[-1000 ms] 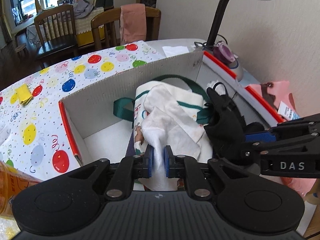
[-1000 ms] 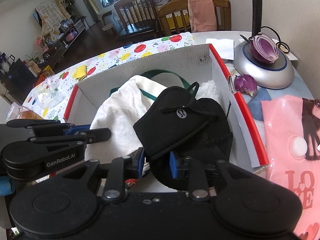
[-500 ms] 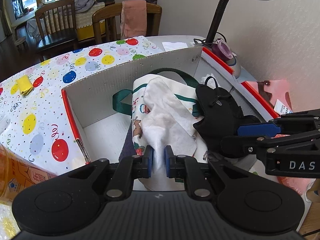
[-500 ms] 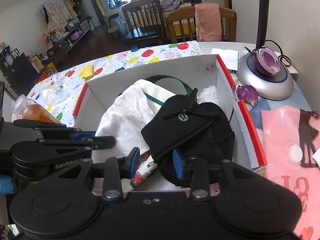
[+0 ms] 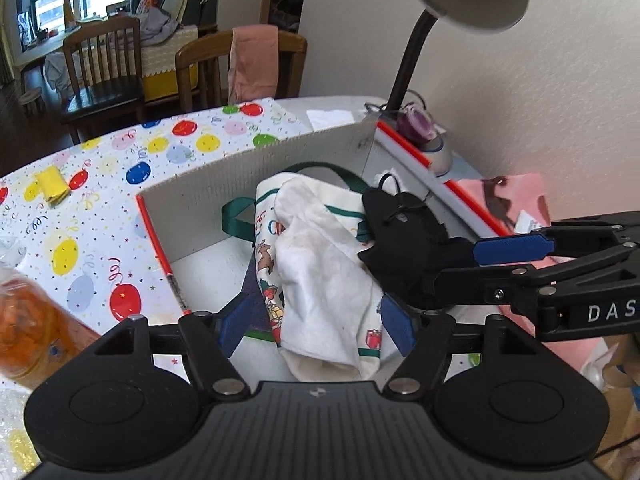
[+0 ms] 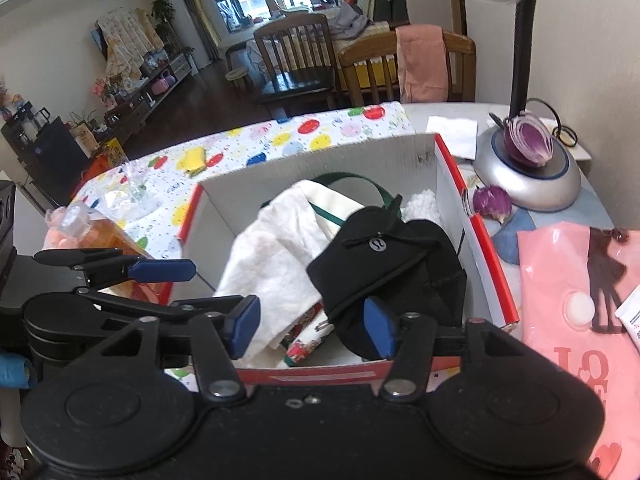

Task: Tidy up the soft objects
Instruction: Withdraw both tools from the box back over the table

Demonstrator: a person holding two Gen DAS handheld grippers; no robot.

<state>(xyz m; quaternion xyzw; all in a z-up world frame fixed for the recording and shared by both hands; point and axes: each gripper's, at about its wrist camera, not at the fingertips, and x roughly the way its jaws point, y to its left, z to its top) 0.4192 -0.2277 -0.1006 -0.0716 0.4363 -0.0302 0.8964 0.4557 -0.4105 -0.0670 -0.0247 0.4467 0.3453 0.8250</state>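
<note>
Both grippers sit spread wide with nothing between their pads: the left gripper (image 5: 316,326) hangs over the white cloth (image 5: 320,280), the right gripper (image 6: 312,324) over the black cap (image 6: 380,256). Both items lie inside the red-edged box (image 6: 486,256) (cloth draped over a printed tote bag (image 5: 266,252)), cap just beside the cloth.

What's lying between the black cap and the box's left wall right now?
In the right wrist view, the white cloth lies between the black cap and the box's left wall, draped over a printed tote.

Table (image 5: 100,216): we see balloon-print cloth.
On it: cardboard box (image 5: 256,172) centre; lamp base (image 6: 528,176) at 2 o'clock; pink bag (image 6: 568,280) at 3 o'clock.
</note>
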